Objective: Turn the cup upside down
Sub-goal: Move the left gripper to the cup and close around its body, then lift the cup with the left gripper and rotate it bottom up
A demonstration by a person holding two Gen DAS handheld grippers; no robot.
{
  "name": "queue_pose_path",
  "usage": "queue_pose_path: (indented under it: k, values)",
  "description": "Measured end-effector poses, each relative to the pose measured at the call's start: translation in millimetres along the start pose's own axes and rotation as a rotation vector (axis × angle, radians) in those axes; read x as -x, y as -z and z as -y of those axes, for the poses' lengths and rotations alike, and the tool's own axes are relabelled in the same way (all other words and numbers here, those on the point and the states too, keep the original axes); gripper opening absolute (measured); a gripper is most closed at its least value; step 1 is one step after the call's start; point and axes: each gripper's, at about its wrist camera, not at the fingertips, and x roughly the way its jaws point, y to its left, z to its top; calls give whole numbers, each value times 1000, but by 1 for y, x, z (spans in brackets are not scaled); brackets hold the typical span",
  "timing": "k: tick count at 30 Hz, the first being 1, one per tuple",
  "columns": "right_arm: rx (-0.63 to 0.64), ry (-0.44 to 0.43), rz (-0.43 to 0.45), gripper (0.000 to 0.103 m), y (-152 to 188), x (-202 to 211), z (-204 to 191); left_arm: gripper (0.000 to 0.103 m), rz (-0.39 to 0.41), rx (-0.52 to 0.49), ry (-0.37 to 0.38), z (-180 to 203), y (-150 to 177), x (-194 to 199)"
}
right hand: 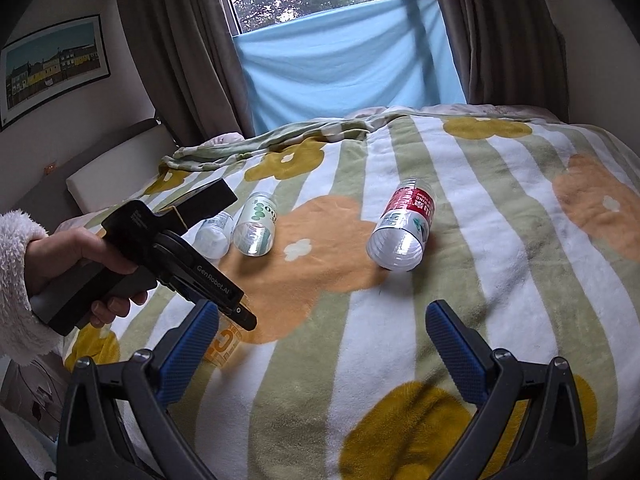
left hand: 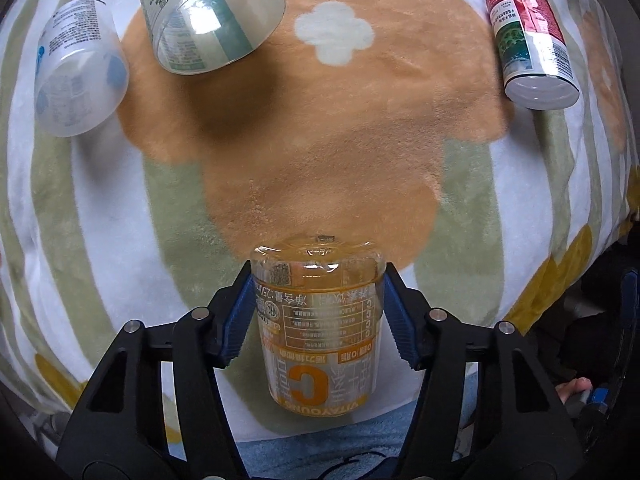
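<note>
left gripper (left hand: 318, 316) is pinching the orange cup (left hand: 318, 332), blue pads pressed on both sides of its upper wall, label reading upside down, closed base pointing away from the camera. so the flip looks done or nearly done, and the cup sits at 6 o'clock in the left wrist view, over the striped blanket (left hand: 100, 208). whether its rim is touching the fabric i can't tell, the wall hides it.

risk now: that plush blanket is soft and uneven, so a tilted release could tip the cup over. thin clear plastic may also buckle or squirt out of the pads.

further out, white cup (left hand: 78, 68) at 10 o'clock, green-print cup (left hand: 212, 20) at 11, red-label cup (left hand: 528, 40) at 2, all well apart.

right gripper (right hand: 320, 344) spread wide, holding nothing, hovering over the blanket.
</note>
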Motion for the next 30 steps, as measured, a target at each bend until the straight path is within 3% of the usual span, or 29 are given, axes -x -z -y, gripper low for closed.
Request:
queue_pose_path:
  k: [3, 5, 9, 13, 16, 19, 25, 30]
  values:
    - [4, 1, -3, 103, 0, 0, 0, 57, 55, 1, 39, 2, 4, 18]
    - [5, 3, -1, 103, 0, 0, -1, 57, 165, -14, 70, 0, 18, 38]
    - [13, 5, -3, 103, -1, -2, -1, 57, 524, -81, 101, 3, 63, 73]
    - [15, 8, -17, 103, 1, -6, -3, 57, 861, -50, 140, -4, 98, 83]
    - [19, 11, -45, 103, 5, -11, -5, 57, 1043, -59, 67, 0, 112, 74]
    - [34, 23, -69, 103, 12, -12, -9, 57, 1091, -96, 0, 9, 113, 59]
    - [28, 34, -88, 103, 21, -12, -9, 57, 1042, -65, 19, 10, 103, 32]
    - [24, 36, -93, 103, 21, -13, -9, 57, 1007, -101, -2, 12, 111, 24]
